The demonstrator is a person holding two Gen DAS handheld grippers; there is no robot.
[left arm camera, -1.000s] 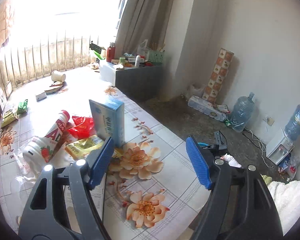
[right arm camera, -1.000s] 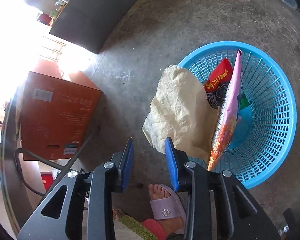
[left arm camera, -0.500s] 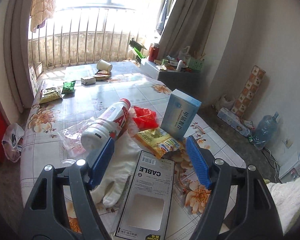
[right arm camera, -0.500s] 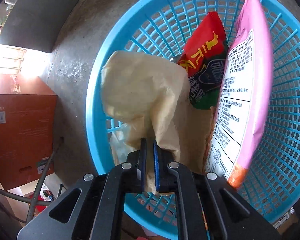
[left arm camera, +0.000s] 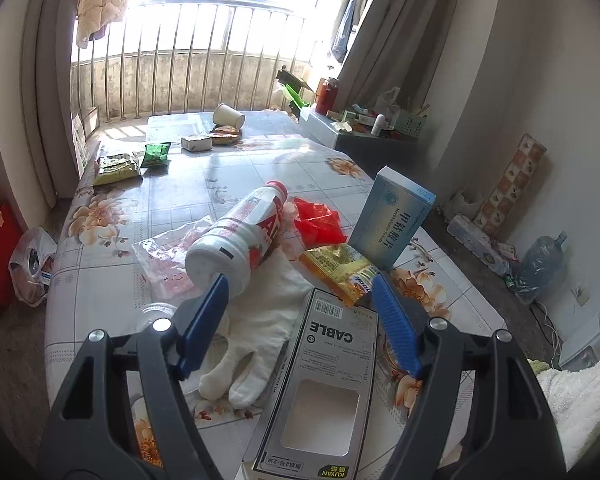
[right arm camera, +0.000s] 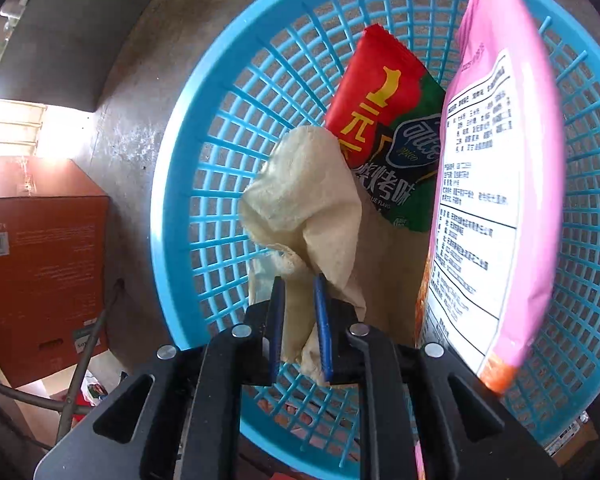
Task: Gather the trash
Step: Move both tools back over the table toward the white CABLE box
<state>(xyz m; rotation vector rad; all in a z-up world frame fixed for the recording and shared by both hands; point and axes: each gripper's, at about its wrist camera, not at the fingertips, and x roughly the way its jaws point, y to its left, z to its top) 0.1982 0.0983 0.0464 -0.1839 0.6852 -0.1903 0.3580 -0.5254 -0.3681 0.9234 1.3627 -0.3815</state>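
My left gripper [left arm camera: 300, 284] is open above the near end of the flowered table [left arm camera: 180, 184]. Below its jaws lie a white glove [left arm camera: 260, 320], a grey cable box [left arm camera: 328, 380] and a yellow sachet [left arm camera: 340, 268]. A white bottle with a red label [left arm camera: 240, 236] lies by the left finger. Beyond them are red plastic [left arm camera: 318, 220] and an upright blue medicine box [left arm camera: 392, 220]. My right gripper [right arm camera: 299, 280] points down into a blue basket [right arm camera: 204, 160]. Its jaws are opening, with crumpled beige paper [right arm camera: 308, 200] loose between them. A red-green snack bag [right arm camera: 384, 120] and a pink bag [right arm camera: 500, 160] stand inside.
Farther along the table lie a paper cup [left arm camera: 228, 115], a small box [left arm camera: 196, 143] and green packets [left arm camera: 156, 154]. A cluttered cabinet [left arm camera: 364, 136] stands at the far right, with a water jug [left arm camera: 540, 264] on the floor. An orange carton [right arm camera: 40, 280] stands left of the basket.
The left gripper swung left along the table, bringing the glove and cable box under it, then held still. The right gripper sank into the basket, shut on the beige paper, then parted its jaws.
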